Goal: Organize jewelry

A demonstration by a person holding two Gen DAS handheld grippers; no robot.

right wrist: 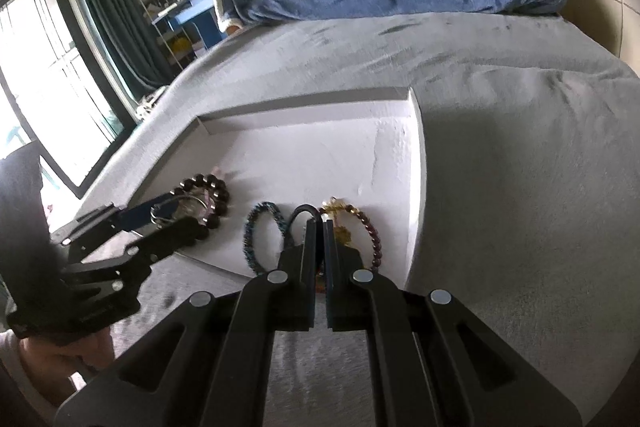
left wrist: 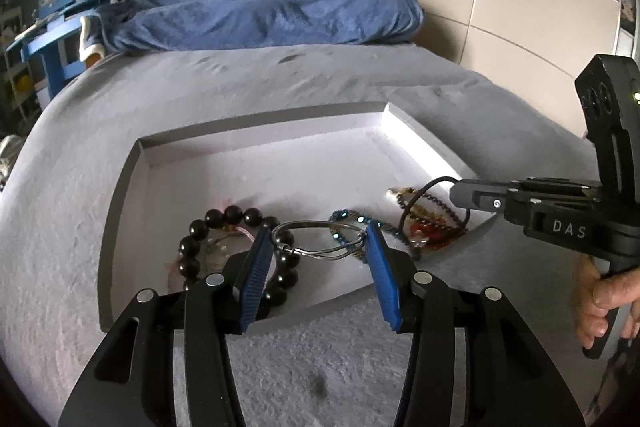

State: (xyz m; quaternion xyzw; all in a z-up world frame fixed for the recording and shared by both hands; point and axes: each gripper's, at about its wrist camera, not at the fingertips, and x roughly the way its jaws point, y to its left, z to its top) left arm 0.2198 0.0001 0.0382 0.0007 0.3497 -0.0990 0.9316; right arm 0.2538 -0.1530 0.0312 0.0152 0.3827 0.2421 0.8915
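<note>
Tray: white shallow tray [left wrist: 192,163] lies on the grey bed cover [left wrist: 280,83], and all the jewelry I can see sits along its near edge.
Left gripper: my left gripper [left wrist: 320,247] has its blue pads [left wrist: 256,275] pressed on the two sides of a thin metal bangle [left wrist: 316,241], which spans the gap between them just above the tray floor; the jaws stand about half spread on it.
Right gripper: my right gripper [right wrist: 318,227] has its jaws pressed together on a thin black cord loop [right wrist: 303,213], which arches out past the fingertips; from the left wrist view the same cord [left wrist: 430,187] curls out from the tip of that gripper.
Black bead bracelet: large black bead bracelet [left wrist: 240,247] rests in the tray's near left part, partly behind my left pad.
Teal bracelet: teal braided bracelet [right wrist: 262,239] lies on the tray just left of my right fingers.
Dark red beads: dark red bead strand [right wrist: 370,235] with a gold-coloured ornament lies just right of the right fingers.
Hand: person's hand [left wrist: 600,303] grips the right gripper's handle at the frame edge.
Background: blue blanket [left wrist: 272,11] is heaped at the far end of the bed.
</note>
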